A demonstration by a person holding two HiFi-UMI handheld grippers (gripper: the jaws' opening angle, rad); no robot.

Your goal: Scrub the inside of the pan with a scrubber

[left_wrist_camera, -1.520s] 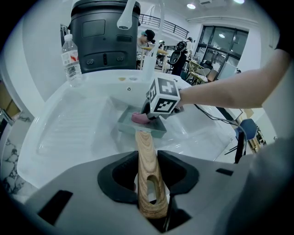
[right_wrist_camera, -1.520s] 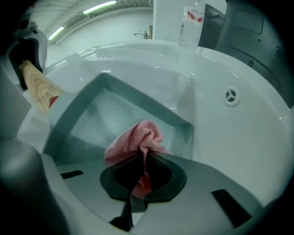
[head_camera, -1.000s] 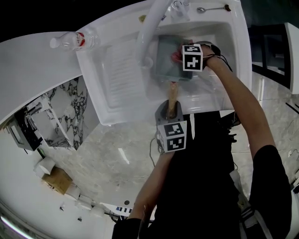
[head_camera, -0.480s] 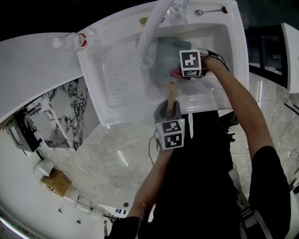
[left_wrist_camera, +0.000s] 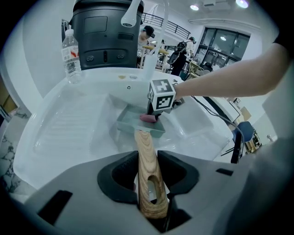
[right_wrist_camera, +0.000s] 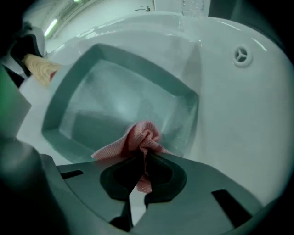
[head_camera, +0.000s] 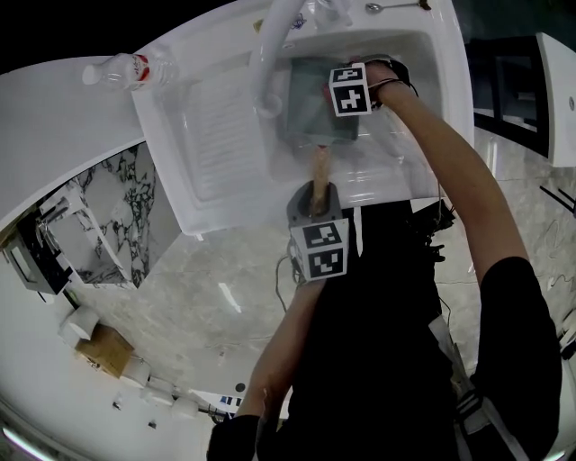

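A square grey-green pan (right_wrist_camera: 124, 96) lies in the white sink basin (head_camera: 409, 135). Its wooden handle (left_wrist_camera: 148, 179) points toward me, and my left gripper (left_wrist_camera: 149, 183) is shut on that handle. My right gripper (right_wrist_camera: 140, 172) is shut on a pink scrubber cloth (right_wrist_camera: 140, 137), which bunches out past the jaws and rests on the pan's inner floor near one wall. In the head view the right gripper's marker cube (head_camera: 349, 89) hangs over the pan (head_camera: 306, 103); the left gripper (head_camera: 317, 236) sits at the sink's front edge.
A curved white faucet (head_camera: 270, 54) arches over the pan's left side. A ribbed drainboard (head_camera: 216, 126) lies left of the basin, with a plastic water bottle (head_camera: 126, 67) beyond it. A spoon (head_camera: 391, 7) rests on the sink's back rim. The overflow drain (right_wrist_camera: 241, 55) is in the basin wall.
The right gripper with the cloth has shifted across the pan toward the faucet side. The left gripper still holds the handle in the same way.
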